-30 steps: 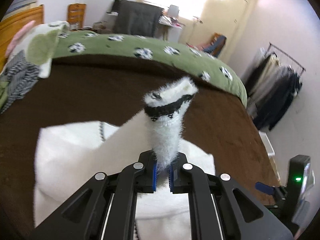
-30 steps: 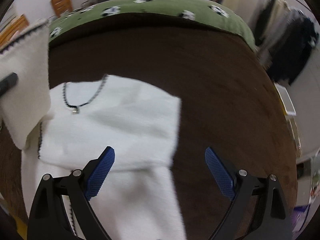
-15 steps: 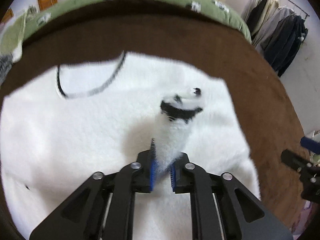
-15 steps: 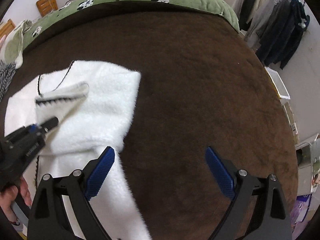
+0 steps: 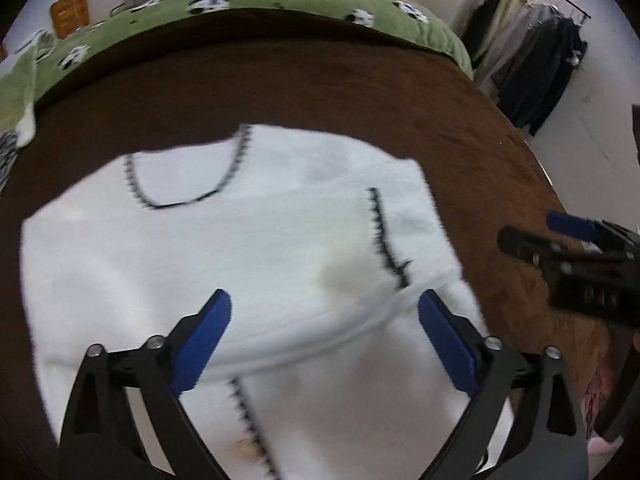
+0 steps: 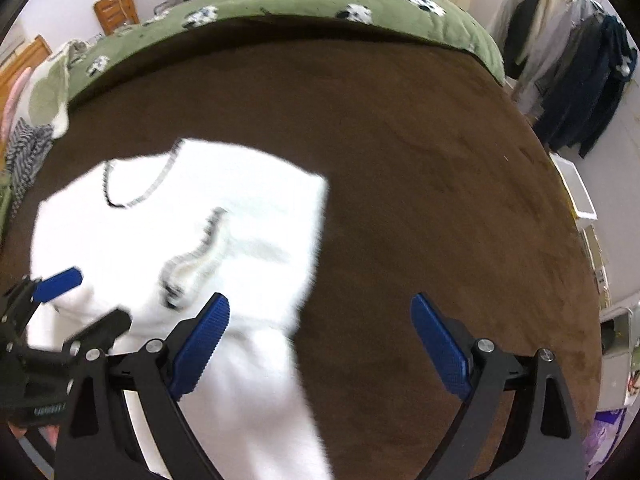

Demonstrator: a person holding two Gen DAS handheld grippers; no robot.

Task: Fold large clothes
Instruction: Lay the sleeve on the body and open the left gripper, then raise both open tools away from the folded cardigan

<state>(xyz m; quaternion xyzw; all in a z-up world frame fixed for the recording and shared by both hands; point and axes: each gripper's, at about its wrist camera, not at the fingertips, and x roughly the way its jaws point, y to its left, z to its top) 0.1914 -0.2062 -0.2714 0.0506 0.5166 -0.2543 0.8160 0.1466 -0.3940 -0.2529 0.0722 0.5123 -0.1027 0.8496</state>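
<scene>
Folding step: sleeve (image 5: 384, 236) dropped across white sweater (image 5: 200, 264), middle of frame.
Left tongs (image 5: 324, 332): just opened wide, empty.
Right tongs (image 6: 320, 340): apart, empty.
Next: probably grab bottom edge.

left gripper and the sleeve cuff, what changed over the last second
The left gripper came down over the white sweater and its jaws have just been opening, dropping the black-trimmed sleeve cuff onto the body. The right gripper stayed open and empty.

Home bedroom: bed under brown blanket (image 6: 400, 168), green patterned quilt (image 6: 320, 0), clothes rack (image 6: 568, 68) beside wall.
</scene>
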